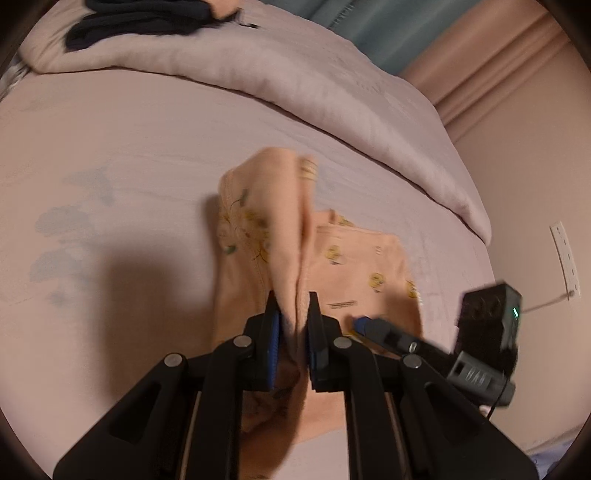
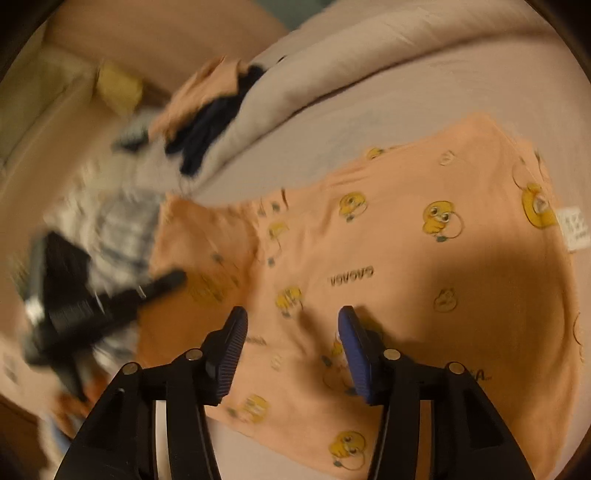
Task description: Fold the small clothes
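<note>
A small peach shirt (image 2: pixel 406 258) printed with yellow ducks lies spread on the pink bed sheet (image 2: pixel 461 81). In the left wrist view my left gripper (image 1: pixel 294 301) is shut on a fold of the peach shirt (image 1: pixel 284 229) and holds it lifted above the rest of the garment. My right gripper (image 2: pixel 291 317) is open and empty, just above the shirt's middle. It also shows in the left wrist view (image 1: pixel 360 325), low at the shirt's right side. The left gripper appears blurred in the right wrist view (image 2: pixel 173 278).
A rolled pink duvet (image 1: pixel 295 74) runs across the back of the bed, with dark clothes (image 1: pixel 140 22) piled on it. A wall socket (image 1: pixel 565 258) is on the right wall. Checked fabric (image 2: pixel 122 229) lies left of the shirt.
</note>
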`<state>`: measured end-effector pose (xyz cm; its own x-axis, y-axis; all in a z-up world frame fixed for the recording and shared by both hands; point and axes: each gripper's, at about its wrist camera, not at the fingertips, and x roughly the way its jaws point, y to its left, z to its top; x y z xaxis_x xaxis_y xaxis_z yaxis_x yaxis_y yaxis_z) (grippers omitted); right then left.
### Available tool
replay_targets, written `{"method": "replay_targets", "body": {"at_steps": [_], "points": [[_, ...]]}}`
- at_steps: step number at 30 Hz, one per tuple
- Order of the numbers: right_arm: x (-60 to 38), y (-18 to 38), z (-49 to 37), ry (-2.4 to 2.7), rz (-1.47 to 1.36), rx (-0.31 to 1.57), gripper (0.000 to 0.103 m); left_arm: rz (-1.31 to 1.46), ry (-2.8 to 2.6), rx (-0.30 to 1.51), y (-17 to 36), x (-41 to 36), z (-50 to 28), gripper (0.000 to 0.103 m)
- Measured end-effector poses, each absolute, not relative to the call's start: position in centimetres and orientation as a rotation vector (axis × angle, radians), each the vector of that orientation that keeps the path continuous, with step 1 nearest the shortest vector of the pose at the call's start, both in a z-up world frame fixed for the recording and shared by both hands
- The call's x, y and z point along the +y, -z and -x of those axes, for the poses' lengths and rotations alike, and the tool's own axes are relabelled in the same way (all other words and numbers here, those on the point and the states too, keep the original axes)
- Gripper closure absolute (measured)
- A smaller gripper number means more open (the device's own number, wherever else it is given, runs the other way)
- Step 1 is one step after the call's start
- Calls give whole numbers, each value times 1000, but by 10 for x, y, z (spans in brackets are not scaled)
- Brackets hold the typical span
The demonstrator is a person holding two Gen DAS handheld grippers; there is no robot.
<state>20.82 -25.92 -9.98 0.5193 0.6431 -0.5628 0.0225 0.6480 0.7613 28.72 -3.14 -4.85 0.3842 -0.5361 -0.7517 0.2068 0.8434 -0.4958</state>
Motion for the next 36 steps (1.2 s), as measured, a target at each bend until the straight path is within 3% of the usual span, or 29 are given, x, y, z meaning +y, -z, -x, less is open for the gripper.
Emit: {"method": "replay_targets", "body": {"at_steps": [3,9,11,15,17,20,22,24,36], "points": [[-270,115,-219,-504,-1037,957,33,320,513,1101,57,-55,-290,92],[-258,128,-240,-533,-1174,986,33,301,591,1174,83,-82,-291,90],[-254,124,-242,-535,-1152,1006,33,341,646,1191,85,-82,-290,83],[-250,119,-244,-541,-1069,1048,33,377,699,1161,75,-69,-277,81],[-246,118,-244,-538,-1017,1065,34,376,701,1140,69,-59,-267,70],[-241,119,-244,-494,-916,1092,52,372,663,1117,64,-41,-253,67],[-237,121,-244,-458,-847,1107,77,360,627,1105,63,-33,-246,65],[-237,123,-243,-427,-796,1108,89,369,586,1104,66,-20,-241,61],[-297,40,-214,-281,-498,928,93,433,572,1180,98,-4,-227,61]]}}
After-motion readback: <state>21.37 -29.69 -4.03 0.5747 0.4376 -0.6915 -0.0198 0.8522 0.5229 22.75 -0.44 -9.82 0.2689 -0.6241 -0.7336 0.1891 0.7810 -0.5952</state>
